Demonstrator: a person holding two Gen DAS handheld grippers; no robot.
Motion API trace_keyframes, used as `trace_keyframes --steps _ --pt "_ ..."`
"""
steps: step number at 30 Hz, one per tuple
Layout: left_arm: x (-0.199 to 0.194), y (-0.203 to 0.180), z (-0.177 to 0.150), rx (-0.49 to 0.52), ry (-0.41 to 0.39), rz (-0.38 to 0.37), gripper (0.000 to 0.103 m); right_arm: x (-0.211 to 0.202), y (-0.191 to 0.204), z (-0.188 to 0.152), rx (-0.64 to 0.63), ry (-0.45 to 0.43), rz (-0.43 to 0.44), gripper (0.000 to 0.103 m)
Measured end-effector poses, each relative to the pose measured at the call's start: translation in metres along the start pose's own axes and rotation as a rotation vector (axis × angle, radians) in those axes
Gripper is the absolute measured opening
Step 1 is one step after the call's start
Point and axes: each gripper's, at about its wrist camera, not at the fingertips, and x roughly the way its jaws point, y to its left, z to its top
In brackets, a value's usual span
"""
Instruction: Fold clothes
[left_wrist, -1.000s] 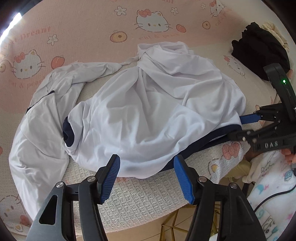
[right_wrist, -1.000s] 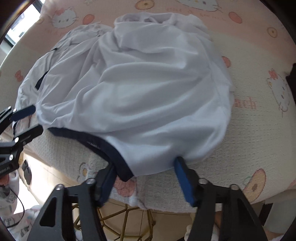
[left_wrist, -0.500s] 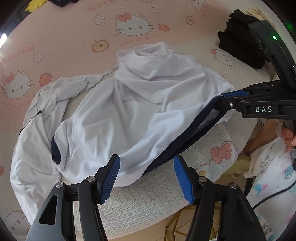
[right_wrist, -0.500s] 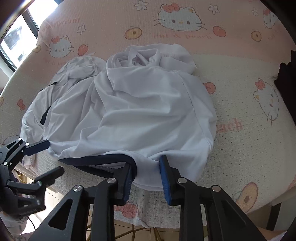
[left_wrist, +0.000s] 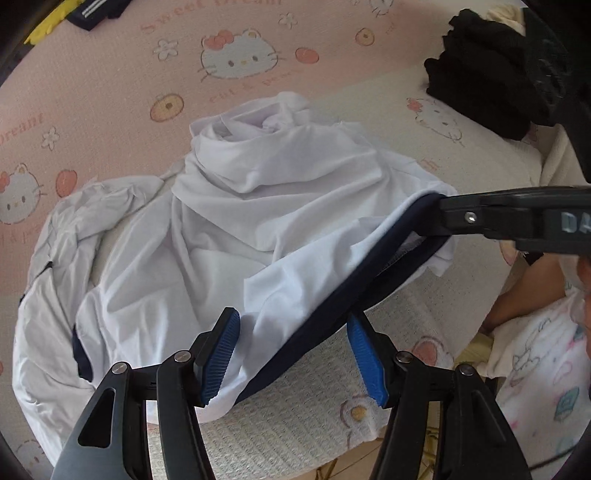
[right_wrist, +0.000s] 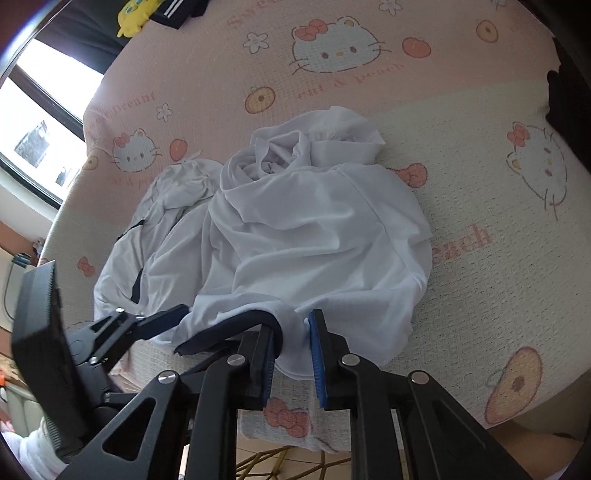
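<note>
A crumpled white shirt (left_wrist: 258, 221) with a navy hem lies on the cartoon-cat blanket (left_wrist: 236, 62). In the right wrist view the same shirt (right_wrist: 314, 229) fills the middle. My right gripper (right_wrist: 291, 354) is shut on the shirt's hem, with white cloth and the navy band pinched between its blue pads. From the left wrist view, that right gripper (left_wrist: 441, 216) holds the hem raised off the blanket at the right. My left gripper (left_wrist: 293, 356) is open, and the taut navy hem (left_wrist: 332, 314) runs through the gap between its fingers. The left gripper (right_wrist: 144, 332) shows at the lower left.
A pile of black clothes (left_wrist: 491, 74) sits at the far right of the blanket. A yellow item (left_wrist: 48, 26) and a dark striped garment (left_wrist: 92, 16) lie at the far left edge. A person's patterned clothing (left_wrist: 546, 354) is at the right. A window (right_wrist: 37, 122) is on the left.
My right gripper went from open around the hem to shut on it and lifted it. The hem now stretches up and across between my left fingers. The left gripper stayed open.
</note>
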Motion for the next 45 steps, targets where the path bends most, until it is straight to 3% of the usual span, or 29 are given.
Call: trace_keyframes --steps 10,16,22,23,25,28,30,31,33,35,39,45 --pt "-0.004 0.009 0.003 -0.048 -0.034 0.042 0.055 0.004 -0.005 -0.004 -0.001 0.045 -0.049 0.016" --pt "0.003 0.026 -0.005 -0.039 0.004 0.171 0.05 0.003 -0.005 -0.006 -0.007 0.053 -0.07 0.016" --pt "-0.003 0.045 -0.01 -0.077 0.008 0.152 0.049 0.005 -0.01 -0.009 0.012 0.072 -0.075 0.016" --pt "-0.005 0.046 -0.011 -0.069 0.003 0.154 0.047 0.006 -0.01 -0.01 0.004 0.076 -0.083 0.016" --pt "-0.009 0.046 -0.012 -0.055 -0.006 0.156 0.03 0.006 -0.008 -0.01 -0.004 0.081 -0.086 0.016" --pt "-0.01 0.045 -0.013 -0.054 -0.005 0.104 0.015 0.006 -0.004 -0.011 -0.029 0.08 -0.083 0.017" --pt "-0.012 0.046 -0.013 -0.077 -0.003 0.063 0.011 0.004 0.0 -0.012 -0.052 0.068 -0.101 0.036" --pt "-0.013 0.049 -0.012 -0.098 -0.003 0.036 0.011 0.003 0.002 -0.012 -0.062 0.057 -0.122 0.063" --pt "-0.018 0.056 -0.011 -0.163 -0.017 -0.017 0.011 -0.003 0.005 -0.012 -0.079 0.019 -0.142 0.077" --pt "-0.026 0.064 -0.009 -0.217 -0.041 -0.043 0.011 -0.013 0.006 -0.011 -0.064 -0.012 -0.122 0.077" --pt "-0.039 0.065 -0.001 -0.194 -0.075 -0.051 0.011 -0.034 0.009 -0.011 -0.012 -0.079 -0.08 0.077" --pt "-0.058 0.068 0.011 -0.16 -0.127 -0.064 0.011 -0.055 0.033 -0.022 0.004 -0.171 0.065 0.077"
